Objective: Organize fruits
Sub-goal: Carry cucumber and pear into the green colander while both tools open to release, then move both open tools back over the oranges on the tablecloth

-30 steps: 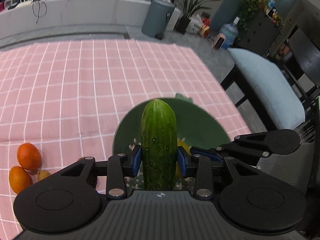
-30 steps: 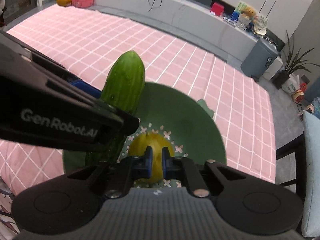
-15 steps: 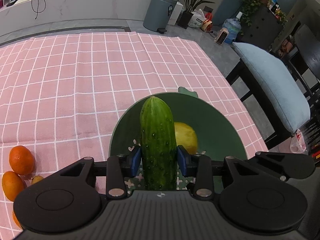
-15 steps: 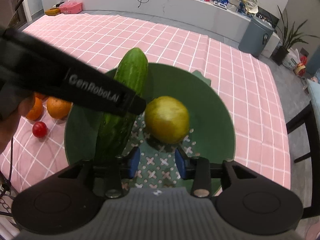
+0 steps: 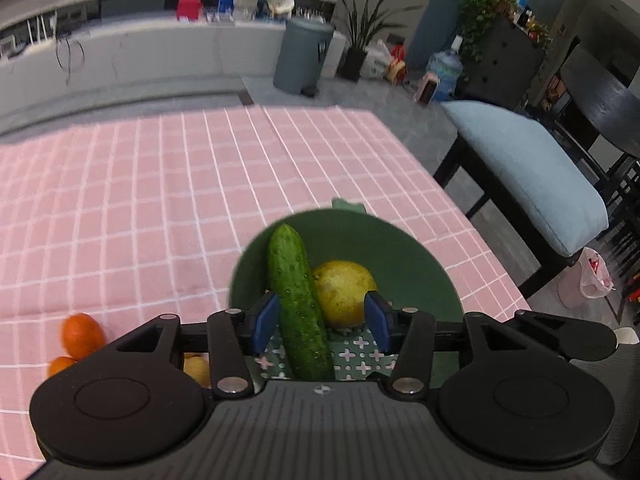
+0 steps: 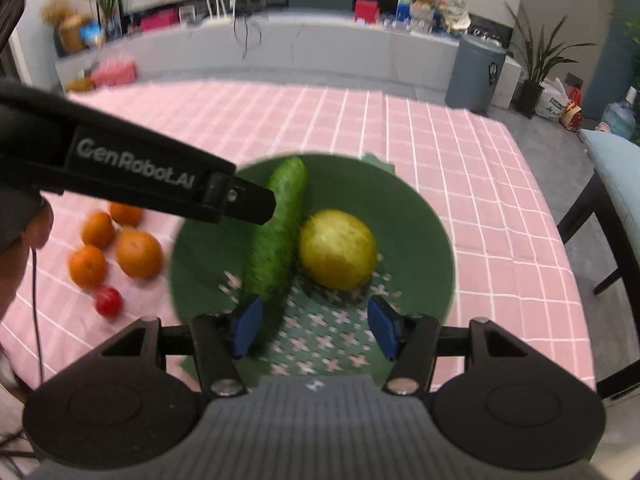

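Note:
A green bowl [image 5: 400, 248] [image 6: 400, 208] sits on the pink checked tablecloth. A cucumber [image 5: 298, 304] [image 6: 276, 236] and a yellow round fruit [image 5: 346, 290] [image 6: 338, 248] lie in it side by side. My left gripper [image 5: 322, 320] is open above the bowl, its blue pads apart from the cucumber. My right gripper [image 6: 316, 328] is open and empty above the bowl's near side. Several oranges [image 6: 138, 252] [image 5: 80, 334] and a small red fruit [image 6: 108, 300] lie on the cloth left of the bowl.
The left gripper's black arm [image 6: 140, 172] crosses the right wrist view above the bowl's left side. The table edge runs along the right, with a cushioned bench [image 5: 528, 172] beside it. A small yellowish fruit [image 5: 196, 368] lies near the oranges.
My left gripper has opened and let go of the cucumber, which now lies in the bowl. My right gripper released the yellow fruit, opened wide and drew back.

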`<state>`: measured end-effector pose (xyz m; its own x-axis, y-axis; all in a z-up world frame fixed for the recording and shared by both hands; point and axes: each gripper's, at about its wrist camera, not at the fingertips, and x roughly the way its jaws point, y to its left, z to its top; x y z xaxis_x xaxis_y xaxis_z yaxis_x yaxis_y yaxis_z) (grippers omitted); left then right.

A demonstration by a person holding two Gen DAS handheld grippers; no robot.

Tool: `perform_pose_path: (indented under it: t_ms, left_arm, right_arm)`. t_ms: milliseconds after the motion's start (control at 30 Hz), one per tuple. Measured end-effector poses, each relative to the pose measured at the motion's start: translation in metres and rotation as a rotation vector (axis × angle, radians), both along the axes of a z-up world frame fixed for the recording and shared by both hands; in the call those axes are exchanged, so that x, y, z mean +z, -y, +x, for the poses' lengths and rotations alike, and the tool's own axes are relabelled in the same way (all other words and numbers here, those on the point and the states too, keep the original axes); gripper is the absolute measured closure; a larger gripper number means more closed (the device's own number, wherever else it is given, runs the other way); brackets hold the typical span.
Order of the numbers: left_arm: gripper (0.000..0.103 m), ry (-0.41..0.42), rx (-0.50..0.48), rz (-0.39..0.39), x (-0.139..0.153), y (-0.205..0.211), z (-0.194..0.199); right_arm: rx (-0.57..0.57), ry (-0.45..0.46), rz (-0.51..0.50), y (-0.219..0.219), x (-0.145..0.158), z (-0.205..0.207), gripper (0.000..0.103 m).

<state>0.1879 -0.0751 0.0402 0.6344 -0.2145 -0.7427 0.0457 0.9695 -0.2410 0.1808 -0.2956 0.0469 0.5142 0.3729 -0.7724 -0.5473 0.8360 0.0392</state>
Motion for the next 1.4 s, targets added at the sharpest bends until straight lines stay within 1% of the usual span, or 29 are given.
perform_pose_path:
  t_ms: [167,267,367,400,433,500,600,667,767,867,933,1000,1067,1133,1200,1333,1400]
  left_arm:
    - [0.043,0.062,0.005,0.035,0.022,-0.010,-0.027]
    - [0.043,0.080,0.004,0.052,0.031,-0.020,-0.041]
    - [0.043,0.089,0.004,0.064,0.037,-0.032,-0.057]
    - [0.043,0.091,0.004,0.066,0.038,-0.036,-0.061]
    - [0.043,0.092,0.006,0.068,0.038,-0.042,-0.066]
    - [0.043,0.085,0.017,0.071,0.038,-0.052,-0.074]
    - [0.042,0.069,0.041,0.088,0.035,-0.070,-0.085]
    - [0.042,0.058,0.054,0.101,0.032,-0.081,-0.092]
    - [0.042,0.042,0.082,0.096,0.024,-0.100,-0.101]
    - [0.042,0.017,0.108,0.073,0.014,-0.118,-0.106]
    - [0.042,0.004,0.121,0.064,0.006,-0.127,-0.109]
    - [0.042,-0.012,0.130,0.053,-0.004,-0.132,-0.110]
    - [0.042,-0.021,0.128,0.036,-0.013,-0.137,-0.112]
    - [0.042,-0.036,0.129,0.018,-0.024,-0.141,-0.113]
    - [0.042,-0.046,0.135,-0.005,-0.035,-0.143,-0.111]
    - [0.042,-0.080,0.146,-0.088,-0.054,-0.152,-0.102]
    - [0.042,-0.100,0.157,-0.096,-0.062,-0.154,-0.098]
  right_arm:
    - [-0.040,0.053,0.090,-0.005,0.019,-0.023,0.047]
    - [-0.065,0.088,0.129,-0.013,0.029,-0.039,0.047]
    - [-0.063,0.102,0.168,-0.021,0.037,-0.053,0.047]
    - [-0.061,0.107,0.177,-0.024,0.037,-0.057,0.044]
    - [-0.063,0.111,0.183,-0.027,0.038,-0.062,0.035]
    - [-0.074,0.099,0.205,-0.033,0.038,-0.070,0.027]
    - [-0.080,0.052,0.281,-0.040,0.034,-0.077,0.027]
    - [-0.080,0.044,0.293,-0.048,0.032,-0.083,0.027]
    - [-0.051,0.055,0.283,-0.066,0.029,-0.093,0.027]
    - [-0.019,0.078,0.243,-0.083,0.023,-0.100,0.029]
    - [-0.002,0.090,0.216,-0.092,0.019,-0.103,0.037]
    - [0.016,0.095,0.195,-0.099,0.014,-0.106,0.039]
    - [0.031,0.098,0.173,-0.106,0.009,-0.107,0.044]
    - [0.046,0.102,0.150,-0.111,0.003,-0.106,0.051]
    - [0.064,0.109,0.126,-0.118,-0.002,-0.105,0.053]
    - [0.113,0.134,0.068,-0.130,-0.014,-0.103,0.056]
    - [0.131,0.150,0.040,-0.136,-0.020,-0.100,0.057]
